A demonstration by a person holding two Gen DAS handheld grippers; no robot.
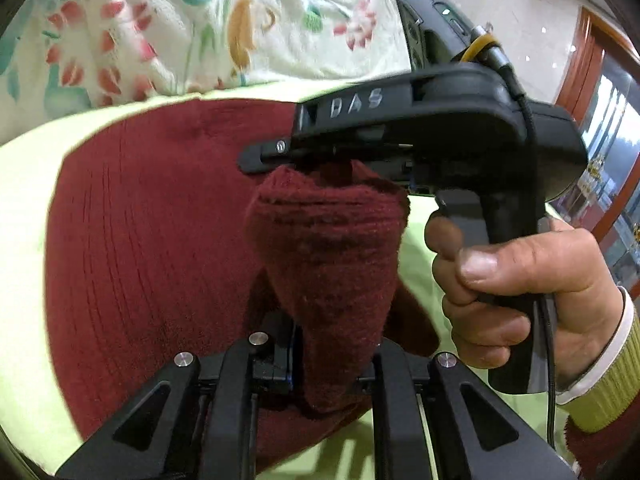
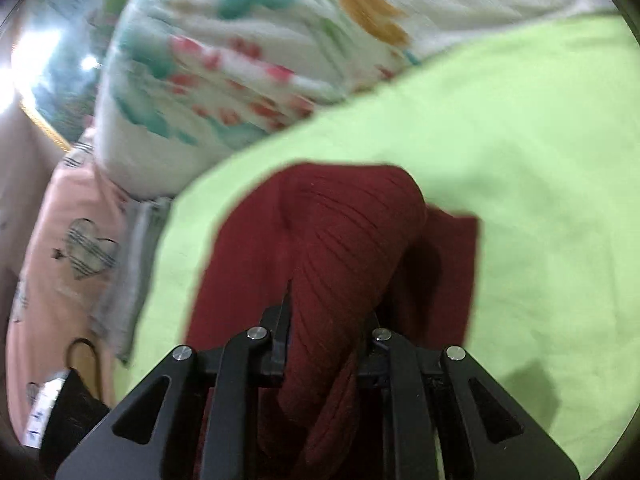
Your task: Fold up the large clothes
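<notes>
Lettering "DAS" — right gripper (image 1: 320,164) body

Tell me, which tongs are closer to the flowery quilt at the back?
Right, it seems. The right tongs pinch the red sweater further out, just short of the flowery quilt; the left tongs grip the same sweater farther back from it.

i see a dark red sweater (image 1: 140,240) of fuzzy ribbed knit on a smooth matt lime sheet (image 2: 520,160); at twelve o'clock, a soft floral quilt (image 1: 200,20); my right gripper (image 1: 328,160) is matt black plastic.
</notes>
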